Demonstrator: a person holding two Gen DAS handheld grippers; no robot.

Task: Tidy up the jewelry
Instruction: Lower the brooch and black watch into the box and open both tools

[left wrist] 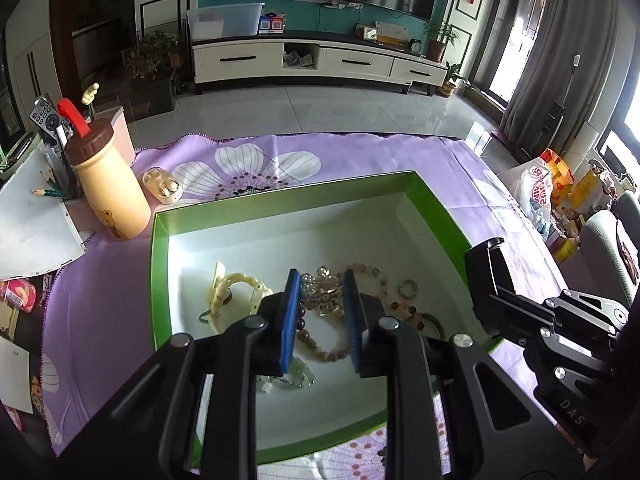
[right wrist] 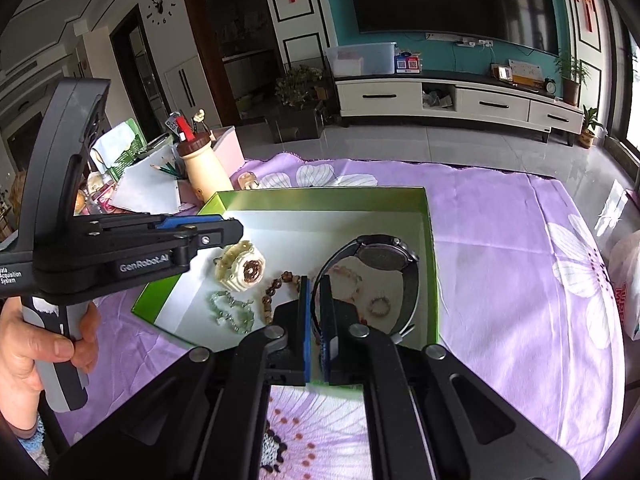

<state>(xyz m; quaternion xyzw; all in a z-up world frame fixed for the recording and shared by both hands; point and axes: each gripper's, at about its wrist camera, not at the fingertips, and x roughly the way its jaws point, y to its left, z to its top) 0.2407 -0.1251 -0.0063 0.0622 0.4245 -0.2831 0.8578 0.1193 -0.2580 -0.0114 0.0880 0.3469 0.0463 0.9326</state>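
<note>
Left tool [left wrist: 320,280] wide over bead bracelets [left wrist: 324,296]; right tool [right wrist: 316,280] clamping black watch [right wrist: 384,256] strap, green box [right wrist: 430,248] wall beside.

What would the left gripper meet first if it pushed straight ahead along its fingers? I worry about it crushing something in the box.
Most likely the tangle of bead bracelets lying between the open fingers of the left gripper, inside the green box. Its height above them is unclear.
</note>
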